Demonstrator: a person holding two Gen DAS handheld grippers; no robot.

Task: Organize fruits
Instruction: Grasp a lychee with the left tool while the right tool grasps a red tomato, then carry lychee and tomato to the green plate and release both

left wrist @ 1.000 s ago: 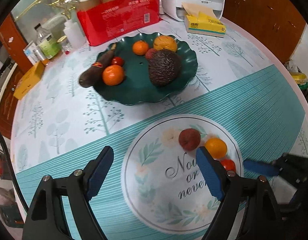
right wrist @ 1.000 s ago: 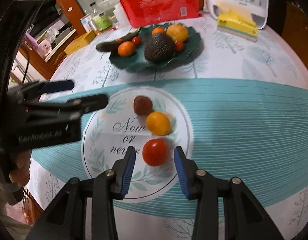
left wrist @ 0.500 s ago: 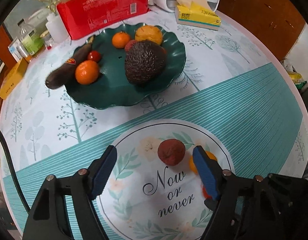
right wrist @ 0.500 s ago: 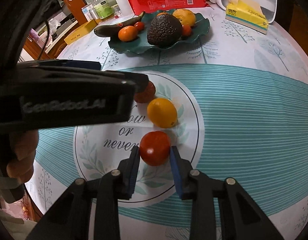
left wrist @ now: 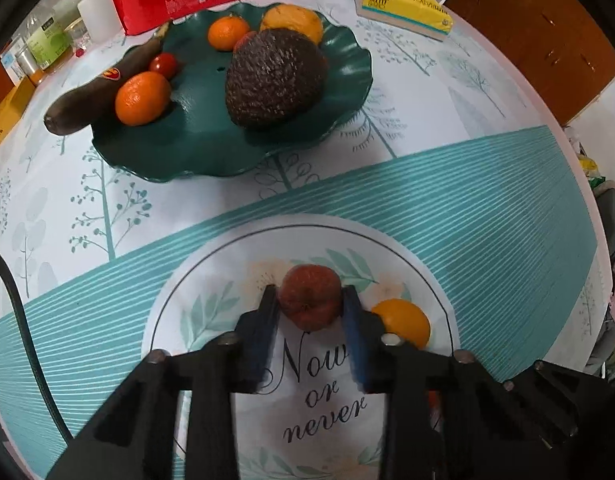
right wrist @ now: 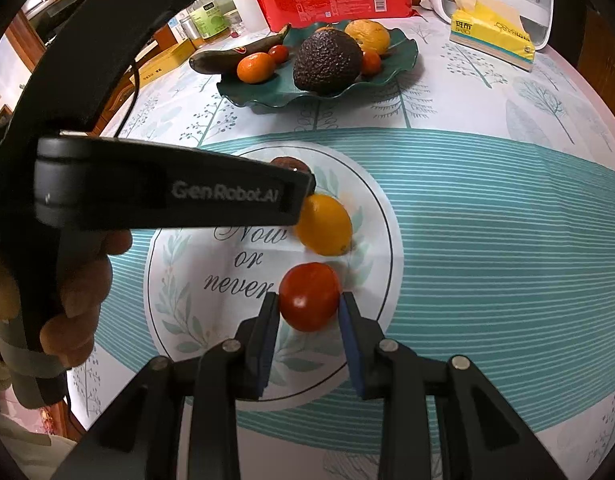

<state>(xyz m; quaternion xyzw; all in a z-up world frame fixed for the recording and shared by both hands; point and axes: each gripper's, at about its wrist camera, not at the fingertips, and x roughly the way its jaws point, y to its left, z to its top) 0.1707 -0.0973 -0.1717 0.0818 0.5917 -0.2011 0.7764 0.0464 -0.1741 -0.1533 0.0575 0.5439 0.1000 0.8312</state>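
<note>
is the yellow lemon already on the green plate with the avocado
No, the yellow lemon lies on the round printed mat beside the tomato, well short of the green plate that holds the avocado.

Right gripper clamped on a tomato over the printed mat

The black two-finger right gripper (right wrist: pixel 309 303) with blue pads pinched a glossy red tomato (right wrist: pixel 309 295) on the round white "Now or never" mat (right wrist: pixel 179 296). Just beyond lay a smooth yellow-orange citrus fruit (right wrist: pixel 325 225). The black left gripper body (right wrist: pixel 163 194), held in a hand (right wrist: pixel 63 292), crossed from the left, hiding most of a dark reddish fruit (right wrist: pixel 289 163). Farther back sat a wavy dark green plate (right wrist: pixel 403 50) carrying a knobbly dark avocado (right wrist: pixel 327 60).
</note>
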